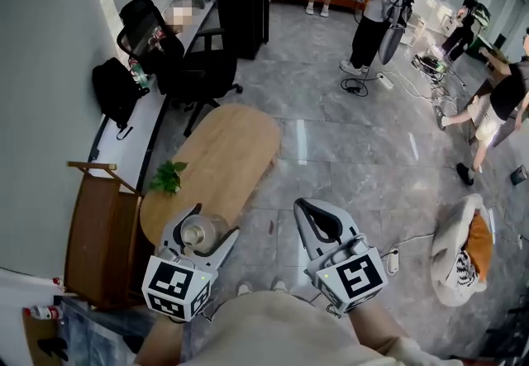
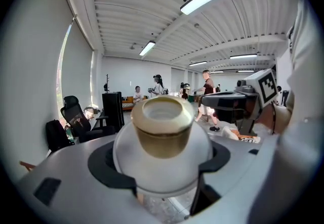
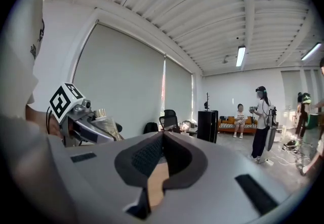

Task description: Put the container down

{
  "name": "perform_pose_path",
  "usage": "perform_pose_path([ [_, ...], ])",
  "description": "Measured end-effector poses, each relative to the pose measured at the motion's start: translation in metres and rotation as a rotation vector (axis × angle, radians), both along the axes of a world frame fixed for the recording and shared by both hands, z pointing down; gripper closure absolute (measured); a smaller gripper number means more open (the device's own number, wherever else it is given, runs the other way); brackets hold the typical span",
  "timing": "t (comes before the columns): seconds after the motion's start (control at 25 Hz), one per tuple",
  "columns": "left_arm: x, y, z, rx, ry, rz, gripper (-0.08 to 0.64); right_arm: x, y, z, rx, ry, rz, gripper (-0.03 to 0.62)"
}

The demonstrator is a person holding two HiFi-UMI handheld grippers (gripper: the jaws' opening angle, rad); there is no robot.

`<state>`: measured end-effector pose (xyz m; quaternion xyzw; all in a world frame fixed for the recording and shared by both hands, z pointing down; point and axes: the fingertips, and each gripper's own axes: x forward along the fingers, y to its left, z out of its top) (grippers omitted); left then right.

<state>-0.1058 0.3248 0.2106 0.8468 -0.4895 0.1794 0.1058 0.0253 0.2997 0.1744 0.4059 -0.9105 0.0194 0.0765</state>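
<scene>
A rounded clear container [image 1: 197,234] with a gold lid sits between the jaws of my left gripper [image 1: 212,225], which is shut on it above the near end of the wooden table [image 1: 227,154]. In the left gripper view the container [image 2: 162,134] fills the middle, lid towards the camera, with the gripper [image 2: 162,165] hugging its wide body from both sides. My right gripper [image 1: 308,209] hangs over the floor to the right, shut, its tips touching with nothing between them. The right gripper view shows the same: the right gripper [image 3: 163,135] is shut, with the left gripper [image 3: 81,117] and the container [image 3: 105,123] at left.
A small green plant [image 1: 168,177] stands on the table's left edge. A brown wooden cabinet [image 1: 95,232] is at left, a black office chair [image 1: 198,67] beyond the table, a white and orange bag [image 1: 463,249] on the floor at right. Several people stand or sit at the far side.
</scene>
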Motion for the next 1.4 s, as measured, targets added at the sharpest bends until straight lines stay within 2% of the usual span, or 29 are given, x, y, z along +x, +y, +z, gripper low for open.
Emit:
perform_pose_path([
  [0.24,0.021,0.005,0.003,-0.008,0.013,-0.001,0.225,0.020,0.003,0.006,0.001,0.003,-0.008,0.597],
  [0.6,0.056,0.006,0.003,0.003,-0.011,-0.013,0.225,0.055,-0.002,0.009,-0.011,0.015,-0.005,0.597],
  [0.8,0.071,0.007,0.010,-0.007,-0.008,-0.013,0.225,0.067,0.000,0.021,-0.004,-0.001,-0.037,0.597],
  [1.12,0.073,-0.019,0.019,-0.004,0.001,-0.018,0.225,0.070,-0.024,0.037,-0.022,0.018,-0.039,0.597],
  [1.4,0.063,-0.061,0.033,-0.008,0.021,-0.015,0.225,0.059,-0.066,0.052,-0.038,0.035,-0.035,0.597],
])
